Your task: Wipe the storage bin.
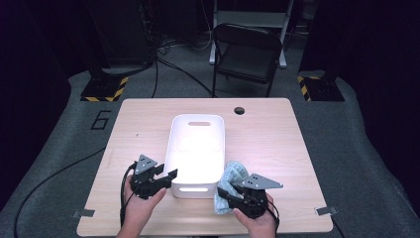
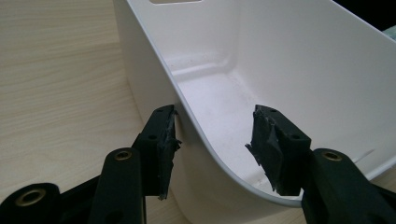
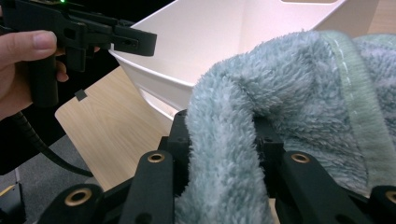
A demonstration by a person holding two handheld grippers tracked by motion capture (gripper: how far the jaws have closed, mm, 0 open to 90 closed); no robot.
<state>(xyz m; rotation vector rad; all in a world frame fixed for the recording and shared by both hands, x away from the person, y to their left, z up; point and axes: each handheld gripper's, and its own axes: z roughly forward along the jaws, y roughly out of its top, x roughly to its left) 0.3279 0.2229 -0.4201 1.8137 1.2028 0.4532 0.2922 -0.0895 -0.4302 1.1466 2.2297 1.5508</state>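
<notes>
the bin (image 1: 196,148) is a white, smooth, rounded-corner plastic tub with slot handles in its short walls; it stands lengthwise at the middle of the table (image 1: 267,134), a pale wood-grain top with a round hole near the far edge. the towel (image 1: 232,184) is pale blue-green fleece with a stitched hem, bunched just beside the bin's near right corner.

left gripper (image 2: 212,140): jaws open, straddling the bin's near left corner, one jaw outside the wall, one over the interior. the pads (image 2: 266,140) are ragged grey tape; whether the outer pad touches the wall cannot be told.

right gripper (image 3: 224,135): jaws closed on a fold of the towel, which rises between them and drapes to the right against the bin's outer wall.

bare table lies left, right and beyond the bin. in the right gripper view the left hand (image 3: 21,70) is cut off by the frame edge. the towel hides the right jaw tips. the bin floor is overexposed in the high view.
</notes>
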